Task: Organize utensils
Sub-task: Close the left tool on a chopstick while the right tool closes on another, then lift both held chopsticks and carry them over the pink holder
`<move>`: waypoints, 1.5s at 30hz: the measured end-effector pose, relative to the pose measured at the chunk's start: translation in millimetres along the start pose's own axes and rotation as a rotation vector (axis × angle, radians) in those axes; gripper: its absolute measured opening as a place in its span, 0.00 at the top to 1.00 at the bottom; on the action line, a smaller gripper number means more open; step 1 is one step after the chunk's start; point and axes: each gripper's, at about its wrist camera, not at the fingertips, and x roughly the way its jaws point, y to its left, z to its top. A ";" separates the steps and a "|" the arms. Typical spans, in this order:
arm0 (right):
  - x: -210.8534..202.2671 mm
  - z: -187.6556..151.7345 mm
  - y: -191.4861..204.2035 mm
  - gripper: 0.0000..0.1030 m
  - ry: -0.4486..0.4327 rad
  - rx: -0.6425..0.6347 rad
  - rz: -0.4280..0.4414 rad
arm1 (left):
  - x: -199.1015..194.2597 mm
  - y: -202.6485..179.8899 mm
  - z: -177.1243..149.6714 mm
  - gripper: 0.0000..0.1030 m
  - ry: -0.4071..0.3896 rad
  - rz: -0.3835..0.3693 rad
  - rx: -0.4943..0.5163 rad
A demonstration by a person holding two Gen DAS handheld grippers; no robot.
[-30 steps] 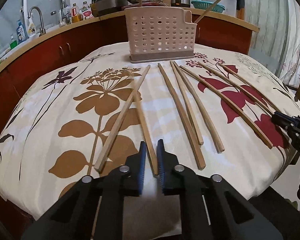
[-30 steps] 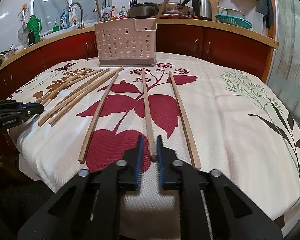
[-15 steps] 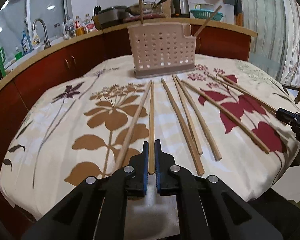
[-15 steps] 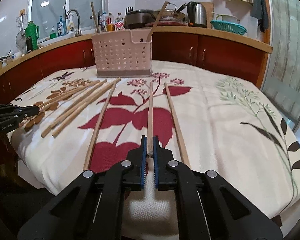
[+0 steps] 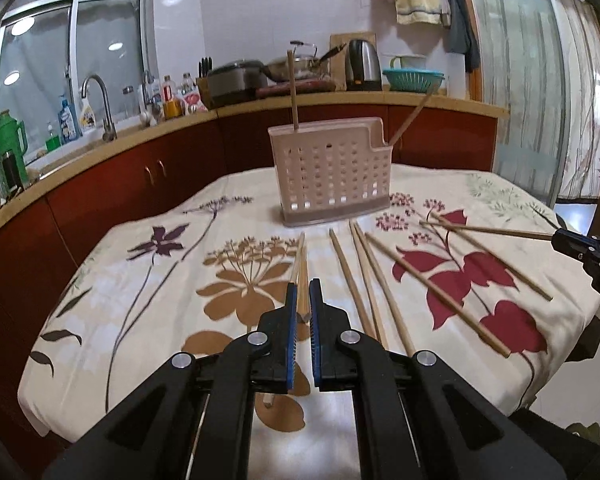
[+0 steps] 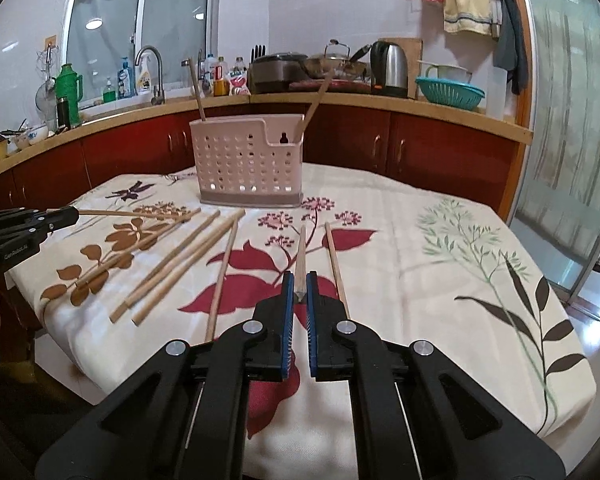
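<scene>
The left hand-held gripper (image 5: 303,306) is clenched on the near end of a chopstick (image 5: 302,276), lifted off the table (image 5: 172,280). The right hand-held gripper (image 6: 299,294) grasps another chopstick (image 6: 301,258) the same way. More chopsticks (image 6: 180,264) lie loose on the flowery cloth. The pink holder (image 5: 332,176) stands at the far side with two sticks inside.

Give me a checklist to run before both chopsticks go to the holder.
1. Left gripper shut on a chopstick: ok.
2. Right gripper shut on a chopstick: ok.
3. Both chopsticks lifted off the tablecloth: ok.
4. Holder upright: ok.
5. Room in the holder, two sticks already inside: ok.
6. Grip firm enough: cannot tell.
</scene>
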 end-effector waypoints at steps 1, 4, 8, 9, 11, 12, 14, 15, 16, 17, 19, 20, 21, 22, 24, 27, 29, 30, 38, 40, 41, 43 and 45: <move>-2.0 1.6 0.4 0.94 -0.006 -0.001 0.000 | -1.5 0.0 1.0 0.94 -0.006 0.000 -0.001; -7.2 7.0 1.6 0.94 -0.021 0.000 0.001 | -7.4 0.5 6.1 0.94 -0.029 0.003 0.003; -13.4 14.5 2.8 0.94 -0.041 0.000 0.002 | -13.9 2.0 11.4 0.94 -0.050 0.004 0.001; -15.1 16.9 3.1 0.94 -0.046 0.000 0.003 | -15.6 2.7 12.7 0.94 -0.055 0.003 -0.001; -18.1 19.4 4.1 0.94 -0.055 0.000 0.003 | -18.5 3.1 15.0 0.94 -0.062 0.002 -0.003; -19.1 20.6 4.9 0.94 -0.059 0.000 0.004 | -20.2 3.4 16.7 0.94 -0.067 0.001 -0.004; -21.3 23.4 5.5 0.94 -0.068 0.001 0.006 | -23.3 3.8 18.9 0.94 -0.076 0.001 -0.004; -22.4 24.9 5.7 0.94 -0.072 0.001 0.007 | -25.1 3.8 20.3 0.94 -0.081 0.000 -0.006; -22.7 25.7 7.0 0.94 -0.074 0.002 0.007 | -26.7 4.0 20.9 0.94 -0.084 -0.001 -0.006; -23.3 26.5 7.0 0.94 -0.075 0.004 0.007 | -28.2 4.1 21.9 0.94 -0.087 -0.003 -0.006; -24.6 28.5 6.4 0.94 -0.078 0.012 0.013 | -30.3 4.5 24.0 0.94 -0.092 -0.003 -0.008; -25.4 29.9 5.7 0.94 -0.081 0.020 0.017 | -30.9 5.0 24.4 0.94 -0.093 -0.004 -0.010; -25.8 30.7 5.8 0.94 -0.082 0.024 0.019 | -31.2 5.7 25.1 0.94 -0.093 -0.006 -0.013; -26.5 32.2 5.1 0.94 -0.083 0.031 0.022 | -31.7 6.4 26.3 0.94 -0.092 -0.009 -0.017; -28.3 34.2 4.3 0.94 -0.087 0.042 0.028 | -32.4 7.8 27.4 0.94 -0.092 -0.012 -0.021; -30.0 38.8 5.1 0.94 -0.093 0.042 0.030 | -33.2 9.2 28.6 0.94 -0.088 -0.014 -0.026; -30.6 40.7 6.0 0.94 -0.095 0.040 0.032 | -33.5 10.2 29.7 0.94 -0.080 -0.016 -0.031; -31.0 41.6 6.4 0.94 -0.096 0.040 0.034 | -33.5 11.0 30.4 0.94 -0.076 -0.018 -0.035; -29.7 48.6 7.3 0.94 -0.080 0.038 0.045 | -34.4 18.2 38.8 0.94 -0.065 -0.029 -0.054; -26.8 51.8 6.1 0.94 -0.071 0.039 0.048 | -34.1 19.4 42.5 0.94 -0.071 -0.031 -0.054; -25.7 52.4 6.1 0.94 -0.068 0.038 0.048 | -33.1 20.0 44.0 0.94 -0.072 -0.031 -0.052; -21.5 55.7 5.5 0.94 -0.057 0.036 0.049 | -31.4 20.9 46.9 0.94 -0.076 -0.031 -0.051; -18.0 58.2 6.3 0.94 -0.047 0.036 0.054 | -29.6 22.3 50.2 0.94 -0.080 -0.032 -0.050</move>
